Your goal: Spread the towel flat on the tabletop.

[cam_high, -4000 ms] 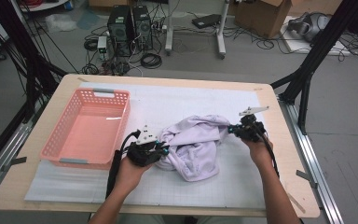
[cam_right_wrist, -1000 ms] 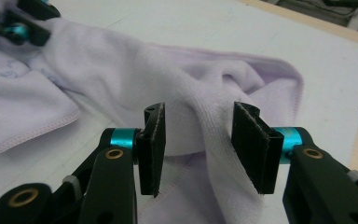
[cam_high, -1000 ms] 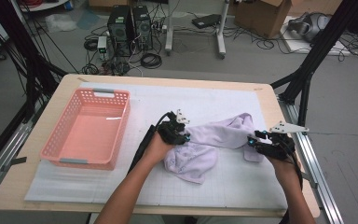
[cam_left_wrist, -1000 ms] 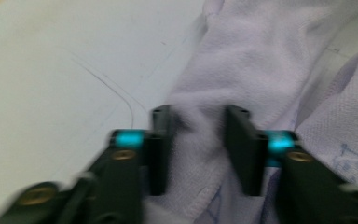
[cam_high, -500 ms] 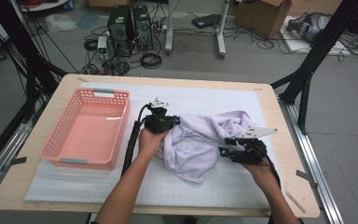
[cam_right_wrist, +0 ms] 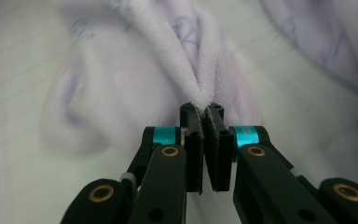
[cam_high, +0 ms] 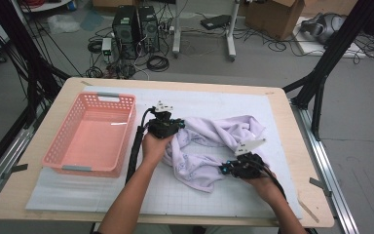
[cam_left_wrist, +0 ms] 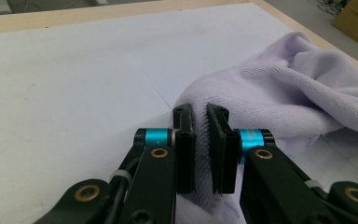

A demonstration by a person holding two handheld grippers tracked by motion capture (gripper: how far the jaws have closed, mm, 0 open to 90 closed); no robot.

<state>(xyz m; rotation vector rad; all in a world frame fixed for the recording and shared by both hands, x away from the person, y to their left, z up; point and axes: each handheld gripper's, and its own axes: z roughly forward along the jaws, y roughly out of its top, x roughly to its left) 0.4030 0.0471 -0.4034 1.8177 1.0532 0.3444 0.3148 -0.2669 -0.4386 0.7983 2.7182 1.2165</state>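
Note:
A crumpled pale lilac cloth [cam_high: 214, 139] lies on the white mat in the middle of the table. My left gripper [cam_high: 175, 127] is at the cloth's left end, and the left gripper view shows its jaws shut on a thick terry fold of the cloth [cam_left_wrist: 270, 88]. My right gripper [cam_high: 224, 169] is at the cloth's near edge. Its jaws have just been closing and now pinch a thin raised fold of the cloth [cam_right_wrist: 186, 60], which rises in a ridge from between the pads.
An empty pink plastic basket [cam_high: 90, 168] stands on the left of the mat [cam_high: 214, 200]. The wooden table edge [cam_high: 316, 195] runs along the right. Beyond the table are computer towers [cam_high: 136, 24], cables and black frame legs.
My right gripper has moved left and toward the near edge, down onto the cloth, and closed on a fold. My left gripper has shifted slightly left, and the cloth has bunched up between the two.

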